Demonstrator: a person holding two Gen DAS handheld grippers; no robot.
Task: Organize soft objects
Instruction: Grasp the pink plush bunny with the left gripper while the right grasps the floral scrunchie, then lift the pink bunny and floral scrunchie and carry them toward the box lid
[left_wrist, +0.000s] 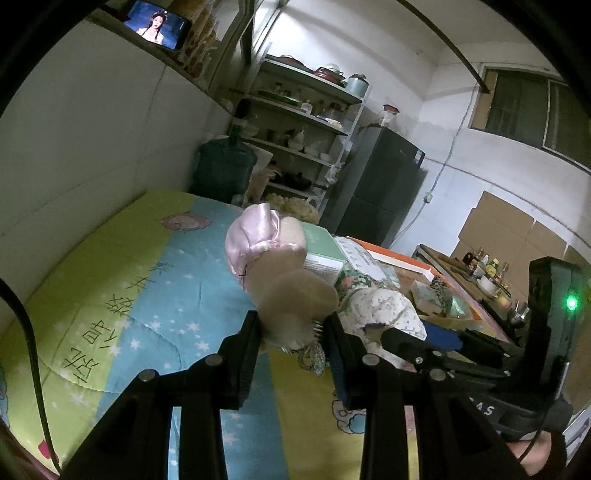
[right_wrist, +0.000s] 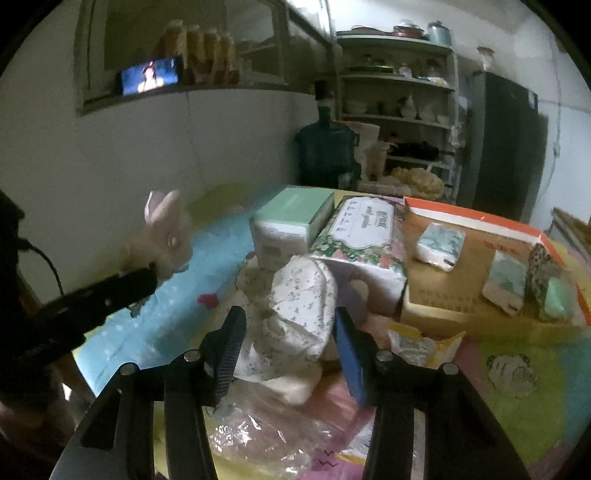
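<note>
My left gripper (left_wrist: 291, 332) is shut on a beige plush rabbit (left_wrist: 288, 288) with pink satin ears and holds it tilted above the colourful quilt (left_wrist: 147, 295). The right wrist view shows the same rabbit (right_wrist: 166, 236) at the left, held on the black left gripper. My right gripper (right_wrist: 290, 343) stands open over a white floral cloth bundle (right_wrist: 303, 302) that lies between its fingers; the left pad is clear of the cloth. The left wrist view shows the bundle (left_wrist: 388, 310) just right of the rabbit, with the right gripper's finger (left_wrist: 402, 343) beside it.
Behind the bundle stand a green tissue box (right_wrist: 291, 221) and a floral tissue pack (right_wrist: 362, 229). An orange-rimmed cardboard box (right_wrist: 480, 221) at the right holds several small packs. A crinkled plastic bag (right_wrist: 258, 435) lies near me. A water jug (right_wrist: 325, 151), shelves and a dark fridge (right_wrist: 506, 147) stand behind.
</note>
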